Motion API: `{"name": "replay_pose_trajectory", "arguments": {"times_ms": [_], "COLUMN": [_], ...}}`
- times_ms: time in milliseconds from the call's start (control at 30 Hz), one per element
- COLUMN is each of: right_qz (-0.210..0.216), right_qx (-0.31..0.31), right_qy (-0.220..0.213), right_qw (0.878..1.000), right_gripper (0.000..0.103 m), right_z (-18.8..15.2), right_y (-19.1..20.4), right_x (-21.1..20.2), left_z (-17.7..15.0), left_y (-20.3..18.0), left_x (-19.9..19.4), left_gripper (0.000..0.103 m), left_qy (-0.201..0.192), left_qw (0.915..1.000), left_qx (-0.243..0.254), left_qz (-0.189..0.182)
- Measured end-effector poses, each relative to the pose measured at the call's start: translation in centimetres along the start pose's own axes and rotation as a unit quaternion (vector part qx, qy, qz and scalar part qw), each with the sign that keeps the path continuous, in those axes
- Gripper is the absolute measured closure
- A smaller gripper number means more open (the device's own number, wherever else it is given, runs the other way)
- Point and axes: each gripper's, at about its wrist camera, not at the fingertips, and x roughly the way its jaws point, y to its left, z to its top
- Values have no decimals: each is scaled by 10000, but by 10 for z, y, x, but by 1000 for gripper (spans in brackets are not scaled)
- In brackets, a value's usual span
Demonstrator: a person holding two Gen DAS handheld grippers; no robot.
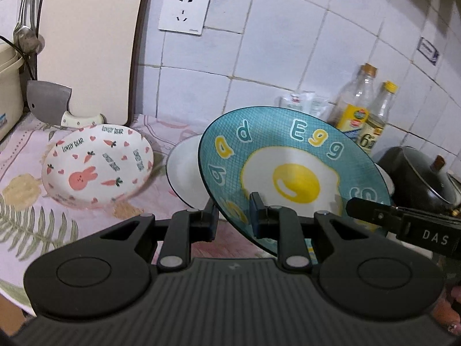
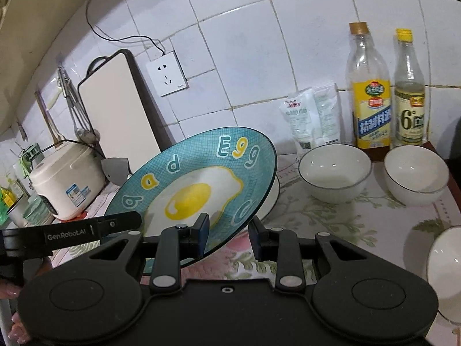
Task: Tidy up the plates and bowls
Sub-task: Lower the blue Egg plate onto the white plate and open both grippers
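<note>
A teal plate with a fried-egg picture (image 1: 291, 173) is held tilted above the counter by both grippers. My left gripper (image 1: 234, 219) is shut on its near left rim. My right gripper (image 2: 229, 235) is shut on its near right rim (image 2: 201, 190); its finger also shows in the left wrist view (image 1: 374, 213). A white plate (image 1: 184, 173) lies flat under the teal one. A white plate with a pink rabbit and carrots (image 1: 96, 167) lies to the left. Two white bowls (image 2: 335, 173) (image 2: 415, 174) stand to the right, and a third (image 2: 445, 268) at the right edge.
A cutting board (image 1: 89, 43) leans on the tiled wall with a cleaver (image 1: 52, 103) at its foot. A rice cooker (image 2: 64, 178) stands far left. Two bottles (image 2: 371, 92) (image 2: 409, 95) and salt bags (image 2: 314, 115) stand at the back. A black pot (image 1: 417, 178) sits right.
</note>
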Motion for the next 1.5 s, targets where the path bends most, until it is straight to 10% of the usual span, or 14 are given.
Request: {"name": "replay_pose_trajectory", "arguments": {"times_ms": [700,1500], "right_qz": [-109,-825], "right_qx": [-1,-629], "right_qy": [1024,1032], "right_qw": [9947,9892], "right_gripper": [68,68], "right_z": [18,15], "right_y": [-11,2], "right_x": [131,159], "left_z": [21,28], "left_y": [50,45], "left_x": [113,138], "left_gripper": [83,80], "left_qy": [415,1129], "left_qw": [9975,9888], "left_qx": [-155,20], "left_qz": [552,973]}}
